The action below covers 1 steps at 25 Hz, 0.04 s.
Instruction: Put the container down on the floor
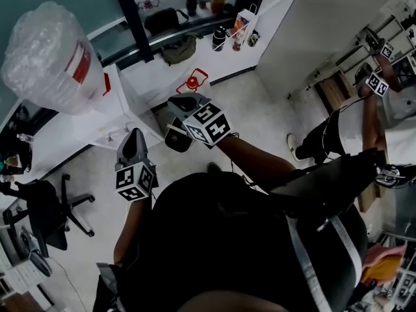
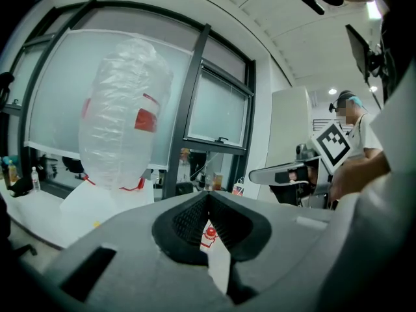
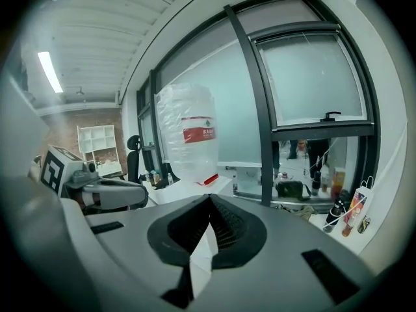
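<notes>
The container (image 1: 49,57) is a big clear water jug with a red label. It stands on the corner of a white table (image 1: 133,93) at the upper left, and also shows as the jug (image 2: 123,119) ahead in the left gripper view and the jug (image 3: 188,132) in the right gripper view. My left gripper (image 1: 133,138) is held up in front of the table, shut and empty, its tips (image 2: 208,197) meeting. My right gripper (image 1: 182,101) hovers to its right, also shut on nothing (image 3: 209,199). Neither gripper touches the jug.
A black office chair (image 1: 52,213) stands on the floor at the left. A small red object (image 1: 193,82) lies on the floor by the table. Bottles and a paper bag (image 1: 237,31) sit on the window ledge. Another person (image 1: 354,125) with grippers is at the right.
</notes>
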### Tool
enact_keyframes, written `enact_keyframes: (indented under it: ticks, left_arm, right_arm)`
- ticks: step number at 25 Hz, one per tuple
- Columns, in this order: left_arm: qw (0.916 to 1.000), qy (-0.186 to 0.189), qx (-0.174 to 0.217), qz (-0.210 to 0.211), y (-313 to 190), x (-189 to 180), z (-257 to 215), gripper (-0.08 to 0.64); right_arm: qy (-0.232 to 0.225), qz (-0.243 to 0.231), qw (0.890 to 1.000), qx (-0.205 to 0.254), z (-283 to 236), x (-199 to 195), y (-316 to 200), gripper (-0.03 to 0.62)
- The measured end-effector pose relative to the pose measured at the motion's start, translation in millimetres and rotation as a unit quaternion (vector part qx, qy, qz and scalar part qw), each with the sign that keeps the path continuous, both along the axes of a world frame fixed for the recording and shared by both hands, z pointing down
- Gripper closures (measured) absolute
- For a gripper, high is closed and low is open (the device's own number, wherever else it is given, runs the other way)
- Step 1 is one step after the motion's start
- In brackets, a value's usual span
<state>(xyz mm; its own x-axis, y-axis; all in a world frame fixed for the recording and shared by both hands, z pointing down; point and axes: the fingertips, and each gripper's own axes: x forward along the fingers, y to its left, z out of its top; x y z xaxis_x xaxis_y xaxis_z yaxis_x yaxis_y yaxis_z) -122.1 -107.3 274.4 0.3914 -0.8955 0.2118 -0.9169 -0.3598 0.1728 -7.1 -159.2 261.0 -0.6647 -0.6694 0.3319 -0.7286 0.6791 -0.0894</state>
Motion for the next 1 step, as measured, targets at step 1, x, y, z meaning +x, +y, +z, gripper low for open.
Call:
enact_keyframes:
  ticks: [1]
  left_arm:
    - [1.0,0.001,-0.002,0.0,-0.1,-0.2,1.1,0.549]
  right_arm:
    - [0.0,0.001,1.0,-0.001,0.4,0.2,-0.8,0.584]
